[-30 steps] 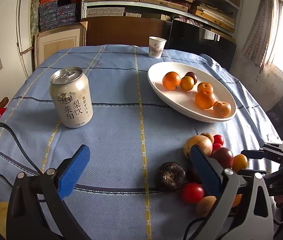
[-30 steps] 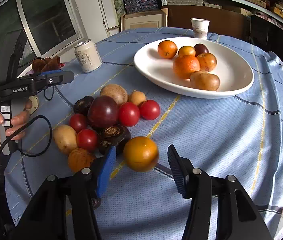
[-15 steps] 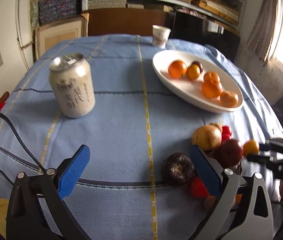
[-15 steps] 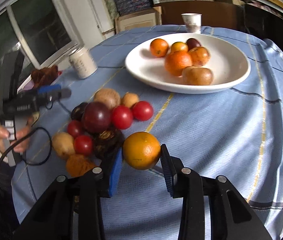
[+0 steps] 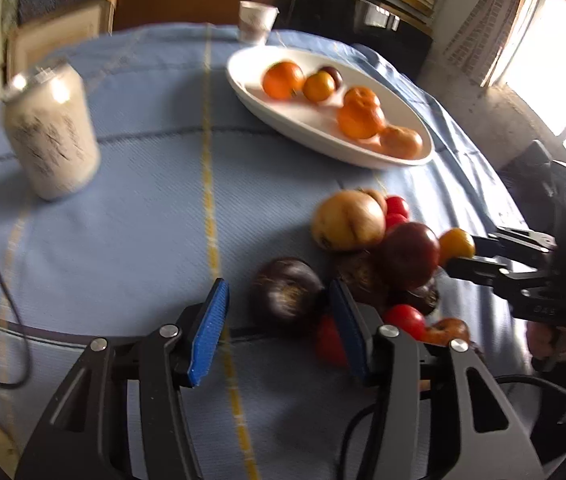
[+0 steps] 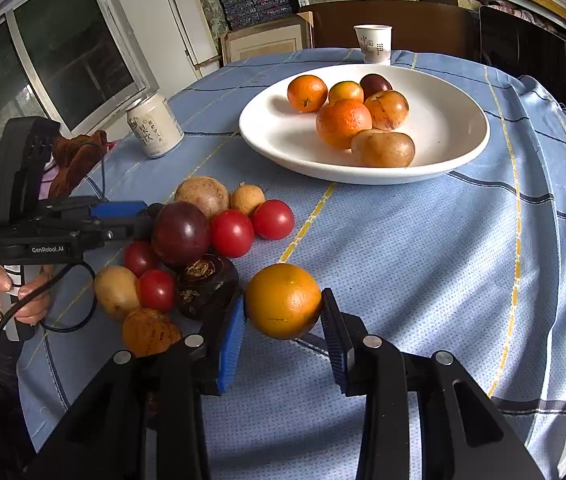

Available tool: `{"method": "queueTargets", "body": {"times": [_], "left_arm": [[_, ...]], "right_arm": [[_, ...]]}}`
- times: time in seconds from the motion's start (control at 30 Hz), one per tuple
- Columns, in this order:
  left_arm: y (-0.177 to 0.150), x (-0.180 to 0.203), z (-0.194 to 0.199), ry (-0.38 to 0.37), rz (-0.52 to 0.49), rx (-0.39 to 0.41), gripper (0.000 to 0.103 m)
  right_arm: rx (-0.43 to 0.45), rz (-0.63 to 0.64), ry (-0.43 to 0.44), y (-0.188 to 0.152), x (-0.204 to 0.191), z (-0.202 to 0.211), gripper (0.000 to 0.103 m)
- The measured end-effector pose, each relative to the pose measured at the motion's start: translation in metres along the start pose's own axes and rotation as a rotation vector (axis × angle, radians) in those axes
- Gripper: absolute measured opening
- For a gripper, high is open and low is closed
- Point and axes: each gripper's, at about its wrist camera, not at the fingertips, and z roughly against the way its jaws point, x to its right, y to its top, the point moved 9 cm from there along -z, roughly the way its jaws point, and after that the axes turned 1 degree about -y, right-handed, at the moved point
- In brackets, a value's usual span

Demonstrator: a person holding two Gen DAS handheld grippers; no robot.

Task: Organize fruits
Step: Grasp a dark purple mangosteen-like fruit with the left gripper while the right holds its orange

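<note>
right tool (image 6: pixel 283 316) around smooth round orange (image 6: pixel 283 300)

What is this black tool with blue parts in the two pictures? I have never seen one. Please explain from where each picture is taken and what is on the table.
No robot is here: a person holds one hand-held gripper in each hand, and each carries a wide-angle camera looking forward along its two blue-padded jaws.

The right gripper has its jaws shut on an orange. The left gripper is open around a dark purple fruit but not clamping it.

On the blue tablecloth stands a white plate holding six fruits, a pile of loose fruits, a drink can and a paper cup.
</note>
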Motion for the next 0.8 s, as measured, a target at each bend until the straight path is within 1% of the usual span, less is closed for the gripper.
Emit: {"method": "queueTargets", "body": {"times": [0.07, 0.2, 0.23, 0.27, 0.33, 0.37, 0.53, 0.63, 0.8], "left_arm": [[0.001, 0.003, -0.004, -0.026, 0.012, -0.01, 0.052], [0.003, 0.005, -0.006, -0.014, 0.004, 0.001, 0.052], [0.003, 0.006, -0.006, -0.009, -0.002, 0.004, 0.051], [0.003, 0.007, -0.005, -0.004, -0.009, 0.007, 0.047], [0.002, 0.008, -0.003, 0.013, -0.022, 0.013, 0.042], [0.002, 0.007, -0.003, 0.026, -0.029, 0.013, 0.042], [0.001, 0.002, 0.0, 0.021, -0.008, 0.013, 0.041], [0.003, -0.003, 0.005, 0.046, 0.002, 0.034, 0.041], [0.009, -0.003, 0.017, 0.017, 0.02, 0.086, 0.041]], "right_arm": [[0.001, 0.001, -0.001, 0.0, 0.0, 0.0, 0.038], [0.0, 0.008, 0.001, 0.0, -0.003, 0.0, 0.038], [0.001, 0.008, 0.0, 0.0, -0.003, 0.0, 0.038], [0.001, 0.007, 0.0, 0.0, -0.003, 0.0, 0.038], [0.0, 0.005, -0.002, 0.0, -0.003, 0.0, 0.038], [-0.001, 0.004, -0.004, 0.0, -0.003, -0.001, 0.038], [-0.003, 0.003, -0.005, 0.0, -0.001, -0.001, 0.038], [0.002, 0.001, -0.002, 0.001, -0.001, 0.0, 0.038], [0.024, -0.021, 0.009, 0.004, 0.004, 0.005, 0.038]]}}
